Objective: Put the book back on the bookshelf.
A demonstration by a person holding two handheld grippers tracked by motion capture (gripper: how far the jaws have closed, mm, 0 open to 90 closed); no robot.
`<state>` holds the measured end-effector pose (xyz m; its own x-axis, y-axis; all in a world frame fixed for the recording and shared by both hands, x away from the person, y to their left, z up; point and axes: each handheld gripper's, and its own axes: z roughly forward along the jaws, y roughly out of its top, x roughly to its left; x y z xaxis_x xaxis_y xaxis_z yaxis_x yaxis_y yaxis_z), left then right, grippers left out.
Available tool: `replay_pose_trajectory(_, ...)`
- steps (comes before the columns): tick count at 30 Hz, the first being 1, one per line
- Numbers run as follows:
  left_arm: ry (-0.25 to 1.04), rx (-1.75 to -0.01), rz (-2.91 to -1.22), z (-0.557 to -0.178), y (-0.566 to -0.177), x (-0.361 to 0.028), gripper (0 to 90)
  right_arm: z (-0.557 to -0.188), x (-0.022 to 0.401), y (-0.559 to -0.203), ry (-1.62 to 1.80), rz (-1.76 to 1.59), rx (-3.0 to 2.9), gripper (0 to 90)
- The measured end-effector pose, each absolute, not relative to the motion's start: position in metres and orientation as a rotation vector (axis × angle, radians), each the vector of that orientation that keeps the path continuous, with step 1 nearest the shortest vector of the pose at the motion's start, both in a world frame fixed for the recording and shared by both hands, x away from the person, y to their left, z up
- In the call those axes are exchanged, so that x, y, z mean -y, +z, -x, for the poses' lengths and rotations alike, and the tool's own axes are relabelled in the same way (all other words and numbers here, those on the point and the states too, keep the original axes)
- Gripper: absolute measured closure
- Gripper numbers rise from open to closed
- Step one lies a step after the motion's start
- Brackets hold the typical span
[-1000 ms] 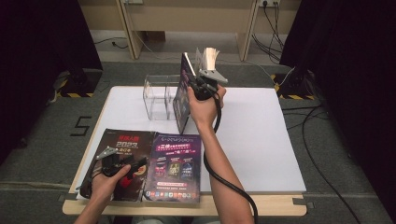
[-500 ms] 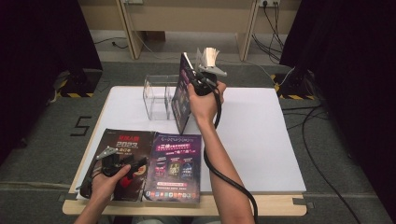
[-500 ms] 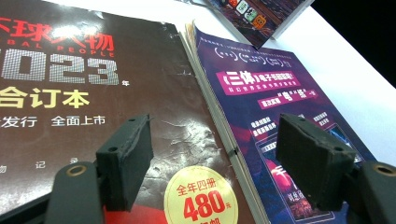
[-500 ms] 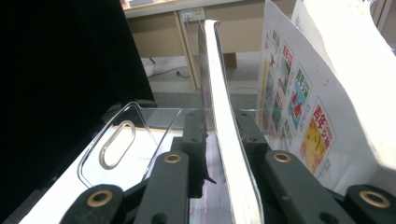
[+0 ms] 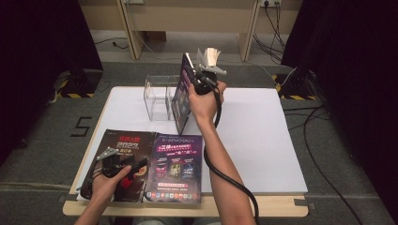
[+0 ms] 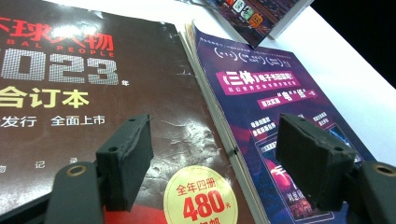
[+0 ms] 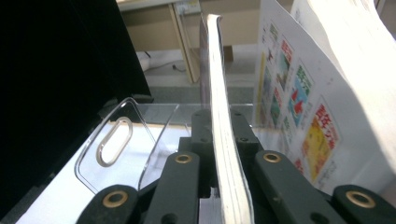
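Nearest, at about seven o'clock on the white table [image 5: 263, 154], the left hand-held gripper [image 5: 123, 165] rests released over a glossy dark-red magazine with a creased cover [image 5: 126, 145], its foam-faced jaws apart above the cover. Just beside it, at six o'clock, lies a shiny purple magazine [image 5: 176, 168], edges touching. Farther, near twelve o'clock, the right hand-held gripper [image 5: 191, 79] has just been closing and is clenched on the page edge of a thick upright magazine with a purple cover [image 5: 179, 101]. That magazine stands against a clear plastic file holder with an oval handle slot [image 5: 157, 96].
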<state>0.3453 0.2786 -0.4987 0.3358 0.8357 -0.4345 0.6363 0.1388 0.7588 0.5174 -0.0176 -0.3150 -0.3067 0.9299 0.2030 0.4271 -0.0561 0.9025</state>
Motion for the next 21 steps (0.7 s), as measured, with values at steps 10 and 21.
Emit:
replay_pose_trajectory(10,0.242,-1.377,-1.565,-0.345,-0.499,-0.280,26.4,-0.514,0.003,-0.311,1.366,-1.327,-1.682,84.1)
replay_pose_trajectory(21,0.238,-1.375,-1.561,-0.346,-0.498,-0.279,26.4,-0.524,-0.005,-0.305,1.370,-1.303,-1.611,84.1)
